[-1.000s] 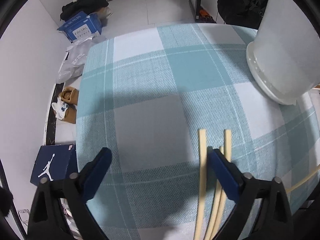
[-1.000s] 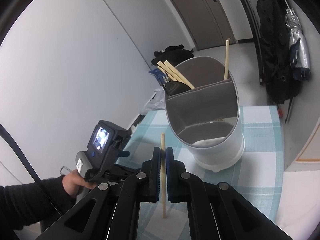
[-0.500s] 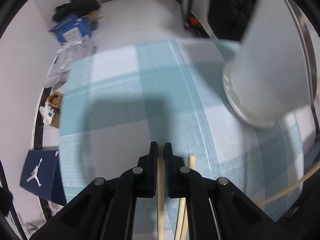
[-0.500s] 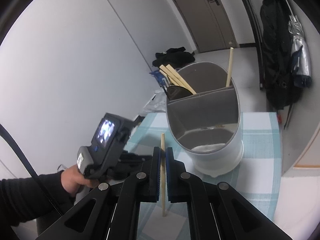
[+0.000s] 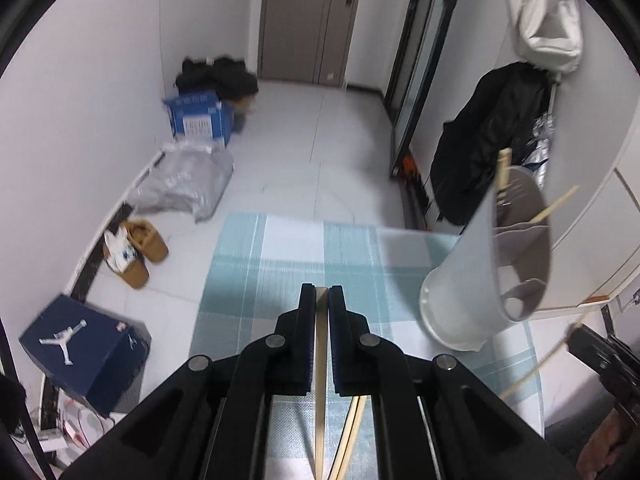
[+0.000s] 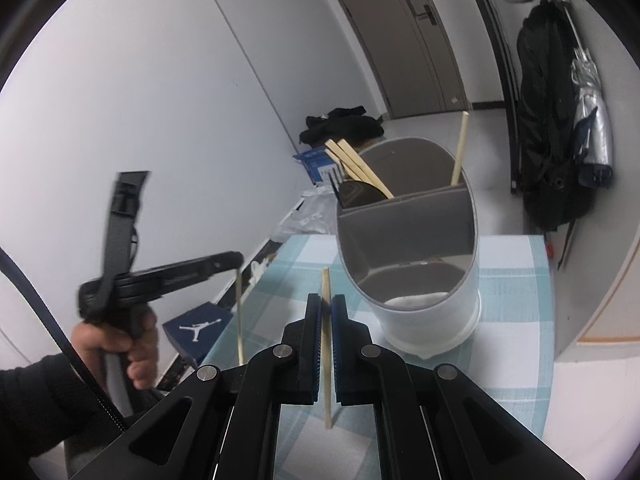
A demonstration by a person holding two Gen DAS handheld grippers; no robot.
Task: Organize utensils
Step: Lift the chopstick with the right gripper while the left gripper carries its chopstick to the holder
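Observation:
My left gripper (image 5: 321, 292) is shut on a pale wooden chopstick (image 5: 320, 392), lifted above the checked tablecloth (image 5: 256, 280). From the right wrist view, that left gripper (image 6: 238, 258) is raised at the left with its chopstick (image 6: 239, 312) hanging down. My right gripper (image 6: 326, 300) is shut on another chopstick (image 6: 327, 344), held upright just in front of the white utensil holder (image 6: 424, 312). The holder (image 5: 472, 280) has divided compartments; the far one holds several chopsticks (image 6: 360, 168) and a dark utensil (image 6: 356, 194). More chopsticks (image 5: 352, 436) lie on the cloth below my left gripper.
A person's hand (image 6: 120, 340) grips the left tool. On the floor lie a dark blue shoe box (image 5: 80, 352), brown slippers (image 5: 140, 248), a grey bag (image 5: 184, 184) and a blue carton (image 5: 198, 120). A black jacket (image 5: 488, 136) hangs by the wall on the right.
My left gripper closed on a chopstick from the cloth and rose with it, tilting up so the room shows. The right gripper kept still, holding its chopstick.

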